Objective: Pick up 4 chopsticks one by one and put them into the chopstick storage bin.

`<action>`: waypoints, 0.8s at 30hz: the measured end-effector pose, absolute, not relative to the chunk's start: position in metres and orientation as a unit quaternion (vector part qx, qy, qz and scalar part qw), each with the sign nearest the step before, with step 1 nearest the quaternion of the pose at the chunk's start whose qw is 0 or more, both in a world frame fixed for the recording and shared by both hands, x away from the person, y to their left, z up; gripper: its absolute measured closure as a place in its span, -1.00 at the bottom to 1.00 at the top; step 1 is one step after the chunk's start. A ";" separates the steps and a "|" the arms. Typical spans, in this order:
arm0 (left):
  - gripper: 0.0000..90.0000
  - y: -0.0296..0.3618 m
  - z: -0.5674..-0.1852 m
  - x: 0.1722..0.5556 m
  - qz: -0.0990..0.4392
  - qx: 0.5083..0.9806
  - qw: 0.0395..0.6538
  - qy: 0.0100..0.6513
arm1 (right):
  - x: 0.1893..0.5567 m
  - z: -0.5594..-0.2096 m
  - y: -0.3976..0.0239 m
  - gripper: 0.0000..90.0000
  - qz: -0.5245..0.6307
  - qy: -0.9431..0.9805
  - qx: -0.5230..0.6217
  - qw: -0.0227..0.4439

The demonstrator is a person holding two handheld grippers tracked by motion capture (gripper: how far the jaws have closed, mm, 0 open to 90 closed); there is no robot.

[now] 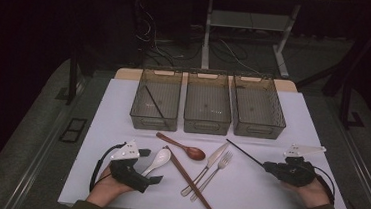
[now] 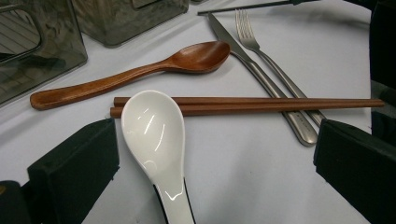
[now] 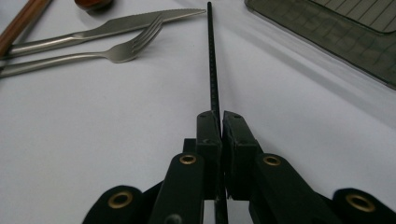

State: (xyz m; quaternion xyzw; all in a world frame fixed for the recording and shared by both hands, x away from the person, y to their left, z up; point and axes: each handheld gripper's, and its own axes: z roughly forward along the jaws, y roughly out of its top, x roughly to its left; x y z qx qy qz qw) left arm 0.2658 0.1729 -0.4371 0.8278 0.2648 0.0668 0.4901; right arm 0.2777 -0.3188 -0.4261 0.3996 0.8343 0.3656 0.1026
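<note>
- The right tongs (image 3: 219, 122) were clamped on one end of a thin black chopstick (image 3: 212, 60), which ran out over the white worktop (image 1: 267, 191) toward the steel knife (image 3: 116, 23) and steel fork (image 3: 107, 52).
- The left tongs (image 2: 210, 158) stood wide apart around the handle of a glossy white ceramic soup spoon (image 2: 154, 130), not touching it.
- The spoon's bowl touched a pair of brown wooden chopsticks (image 2: 261, 105); a brown wooden spoon (image 2: 140, 70) lay beyond.
- Three clear plastic bins (image 1: 208, 104) stood in a row at the far side; another black chopstick (image 1: 154, 102) lay in the left one.
</note>
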 end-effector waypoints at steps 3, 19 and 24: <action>-1.00 0.173 -0.437 0.266 0.067 0.828 0.490 0.265 | 0.277 -0.424 -0.320 0.90 0.368 0.833 0.399 0.105; -1.00 0.172 -0.438 0.266 0.066 0.827 0.491 0.266 | 0.274 -0.406 -0.315 0.90 0.408 0.827 0.375 0.097; -1.00 0.172 -0.438 0.266 0.066 0.829 0.488 0.264 | 0.275 -0.403 -0.310 0.90 0.414 0.827 0.368 0.097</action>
